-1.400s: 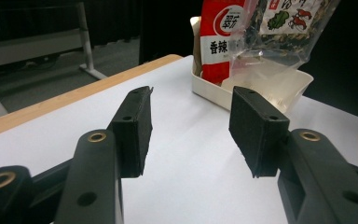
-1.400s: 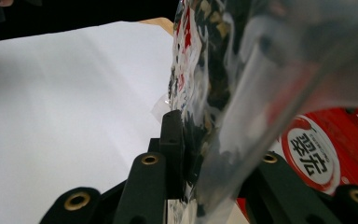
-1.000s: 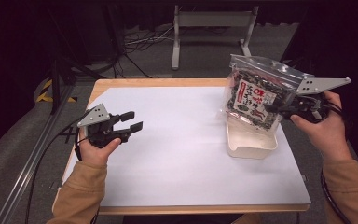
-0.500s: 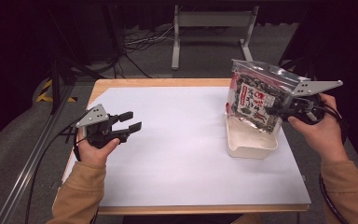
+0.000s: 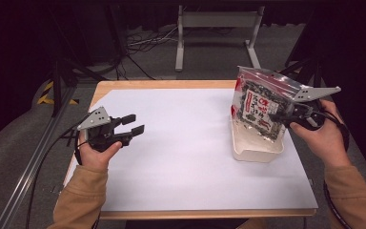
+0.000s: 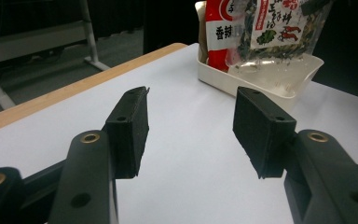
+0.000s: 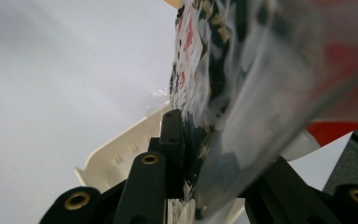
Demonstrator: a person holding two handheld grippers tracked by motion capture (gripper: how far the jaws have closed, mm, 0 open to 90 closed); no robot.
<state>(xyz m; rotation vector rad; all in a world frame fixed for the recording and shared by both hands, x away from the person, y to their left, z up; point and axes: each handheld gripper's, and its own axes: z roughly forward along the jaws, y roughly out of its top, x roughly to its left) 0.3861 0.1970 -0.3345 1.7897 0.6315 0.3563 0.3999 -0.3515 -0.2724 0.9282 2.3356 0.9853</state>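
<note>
So the right claw (image 5: 279, 116) is clamped on the snack bag (image 5: 259, 109), pinching it at its side edge and holding it upright with the bottom hanging down inside the white tray (image 5: 256, 150). In the right gripper view you can see the jaws squeezed tight on the crinkly plastic, with the tray right below.

Progress-wise, I'd say it's somewhere in the middle: the bag is grabbed and sitting over or in the tray, but it isn't let go. Can't tell from these shots whether the bag is going in or coming out, honestly. Either way the release is what's left.

The left claw (image 5: 132, 130) is spread wide with nothing in it, hovering over the worktop (image 5: 181, 157) well away from the tray, on the far side from the bag.

The bag itself: clear glossy plastic pouch, dark mixed bits inside, red and white label with printed characters, and a red band along the sealed top. It looks light and floppy, buckling a bit where it's pinched.
</note>
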